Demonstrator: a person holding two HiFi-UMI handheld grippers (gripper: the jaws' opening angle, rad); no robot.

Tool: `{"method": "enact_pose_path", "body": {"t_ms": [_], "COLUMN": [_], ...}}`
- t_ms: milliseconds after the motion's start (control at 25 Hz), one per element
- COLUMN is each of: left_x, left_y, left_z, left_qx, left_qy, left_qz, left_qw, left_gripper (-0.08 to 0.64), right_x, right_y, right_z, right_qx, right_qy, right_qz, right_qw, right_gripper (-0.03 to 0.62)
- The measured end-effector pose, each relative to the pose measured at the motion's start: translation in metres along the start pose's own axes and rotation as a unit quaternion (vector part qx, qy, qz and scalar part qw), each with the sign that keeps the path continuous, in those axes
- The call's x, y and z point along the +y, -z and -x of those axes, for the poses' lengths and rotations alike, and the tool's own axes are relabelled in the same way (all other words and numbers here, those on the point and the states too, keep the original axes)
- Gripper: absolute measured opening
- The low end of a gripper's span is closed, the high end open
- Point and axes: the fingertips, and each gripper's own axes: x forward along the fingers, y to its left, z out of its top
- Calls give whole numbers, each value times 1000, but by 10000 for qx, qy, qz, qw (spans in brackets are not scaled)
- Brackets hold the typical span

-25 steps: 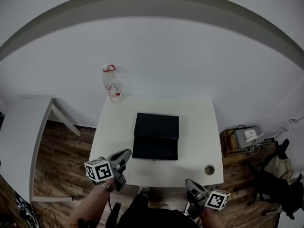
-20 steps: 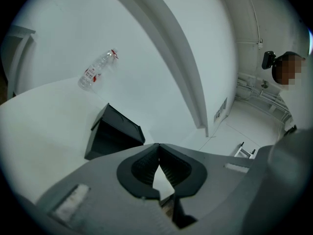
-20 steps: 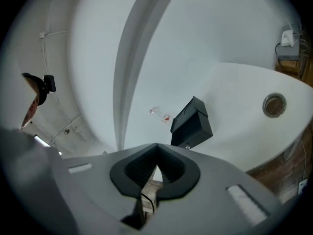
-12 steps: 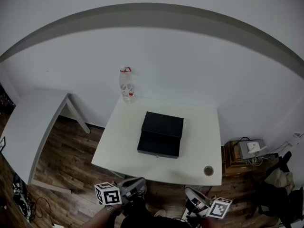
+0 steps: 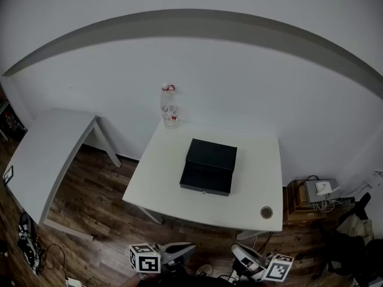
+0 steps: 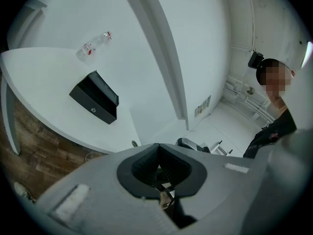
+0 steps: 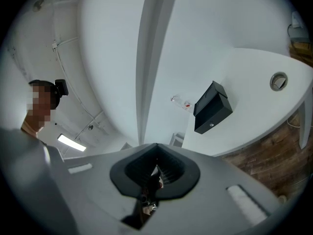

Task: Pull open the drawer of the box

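The black box lies in the middle of the white table. Its drawer front, with a small knob, sits flush with the box and faces me. Both grippers hang at the bottom edge of the head view, well short of the table and apart from the box. My left gripper is shut with nothing in it, and so is my right gripper. The left gripper view shows the box far off beyond the closed jaws. In the right gripper view the box is just as distant past the shut jaws.
A clear plastic bottle with a red cap stands at the table's far left corner. A small round object lies near the front right corner. A second white table stands to the left, and a low cabinet with a device to the right, on wooden floor.
The view has pulled back from the table, so the box looks smaller and farther away. Both grippers have dropped to the bottom edge of the head view, away from the table's front edge.
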Motion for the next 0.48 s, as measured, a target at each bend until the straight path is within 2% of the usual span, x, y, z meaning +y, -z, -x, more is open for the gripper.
{"method": "enact_pose_path", "body": {"t_ms": [240,480], "left_x": [-7,-8], "left_y": [0,9], "left_z": [12,10], "left_qx": [32,-10], "left_qy": [-22,12], "left_qz": [42,180], "left_qw": [10000,9998], "left_gripper": [2,2], "right_x": [14,9], "right_y": [5,14], "right_z": [4,9], "right_qx": [-44,36], "right_qy": [-35,-39], "right_qz": [-18,-35], "right_qw": [10000,10000], "right_gripper": [5,5]}}
